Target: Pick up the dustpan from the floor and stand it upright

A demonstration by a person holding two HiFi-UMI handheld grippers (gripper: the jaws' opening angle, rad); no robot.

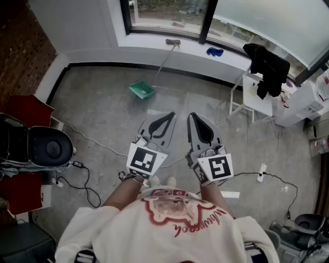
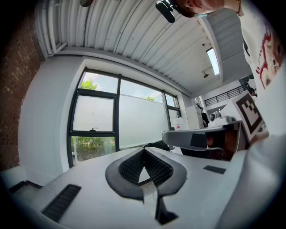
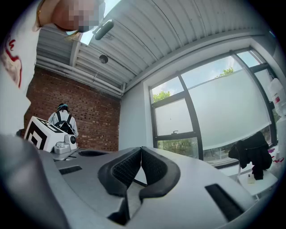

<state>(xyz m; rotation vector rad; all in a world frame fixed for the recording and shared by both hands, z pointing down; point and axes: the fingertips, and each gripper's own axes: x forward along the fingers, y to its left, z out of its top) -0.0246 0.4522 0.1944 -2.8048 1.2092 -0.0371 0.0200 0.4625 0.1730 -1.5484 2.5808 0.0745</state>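
While the dustpan (image 1: 142, 90) rests on the floor (image 1: 97, 110), the left hand-held gripper (image 1: 171, 115) and right hand-held gripper (image 1: 192, 116) hover well away. Both are closed, empty.

dustpan (image 1: 142, 90) sits on floor (image 1: 103, 113) before the windowsill (image 1: 198, 47), left of chair (image 1: 255, 98).

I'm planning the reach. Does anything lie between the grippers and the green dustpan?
Nothing visible does: only bare grey floor separates the left gripper and right gripper from the green plastic long-handled dustpan.

Daylight from a wide black-framed window (image 1: 164, 11) falls on the grey concrete floor (image 1: 97, 102), brick wall (image 1: 20, 46) at left.
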